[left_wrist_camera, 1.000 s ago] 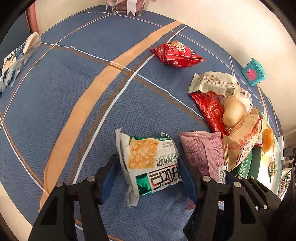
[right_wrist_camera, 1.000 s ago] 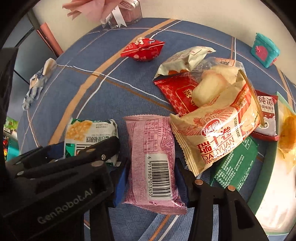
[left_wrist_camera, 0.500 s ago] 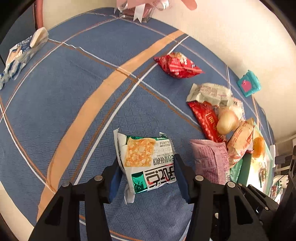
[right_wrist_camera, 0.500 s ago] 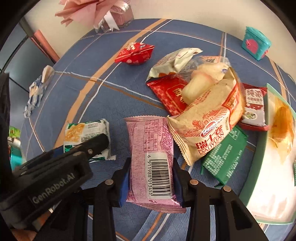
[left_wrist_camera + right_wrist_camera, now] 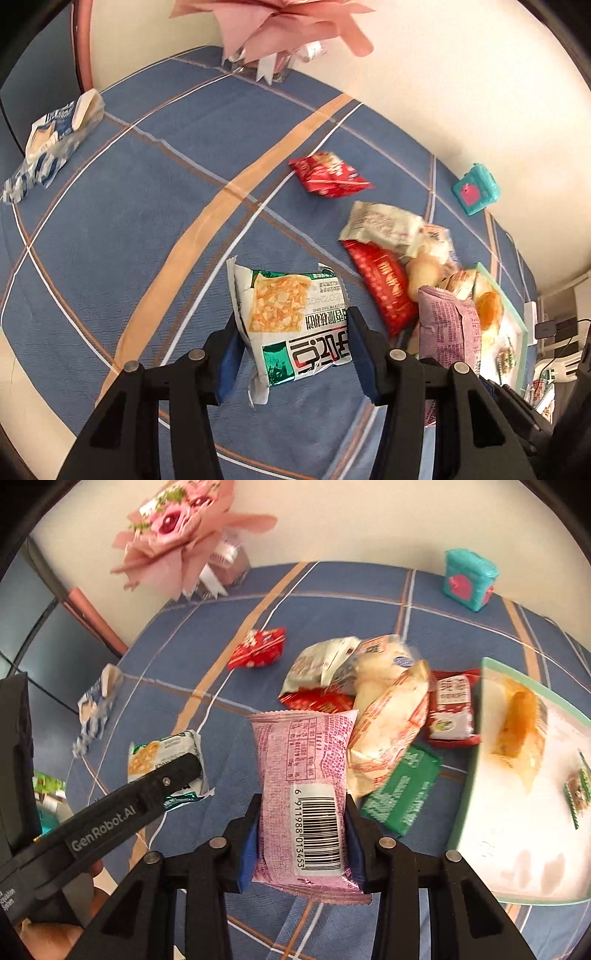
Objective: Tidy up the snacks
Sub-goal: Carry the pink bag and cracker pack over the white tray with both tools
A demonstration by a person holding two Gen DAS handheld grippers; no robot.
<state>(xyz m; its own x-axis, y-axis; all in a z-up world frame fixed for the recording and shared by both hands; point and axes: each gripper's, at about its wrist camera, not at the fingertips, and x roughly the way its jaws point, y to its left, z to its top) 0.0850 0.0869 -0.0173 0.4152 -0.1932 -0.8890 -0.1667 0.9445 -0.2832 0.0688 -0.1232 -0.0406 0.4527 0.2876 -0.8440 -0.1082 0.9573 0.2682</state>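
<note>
Left wrist view: left gripper (image 5: 291, 350) angled steeply down, clamped on green-and-white snack packet (image 5: 291, 325), clear of blue tablecloth (image 5: 147, 206).

Right wrist view: right gripper (image 5: 301, 836) likewise tilted, gripping pink barcode packet (image 5: 303, 794); snack pile (image 5: 384, 709) at one o'clock.

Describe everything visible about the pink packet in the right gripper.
The pink packet is a sealed, pillow-shaped wrapper of crinkly matte film with crimped ends. Its back faces the camera: printed text near the top and a white barcode label lower down. It stands roughly upright, lengthwise between the fingers of the right gripper, whose blue pads press its two long sides. It appears lifted off the blue cloth, in front of the snack pile; whether it touches the cream packet behind is unclear.
</note>
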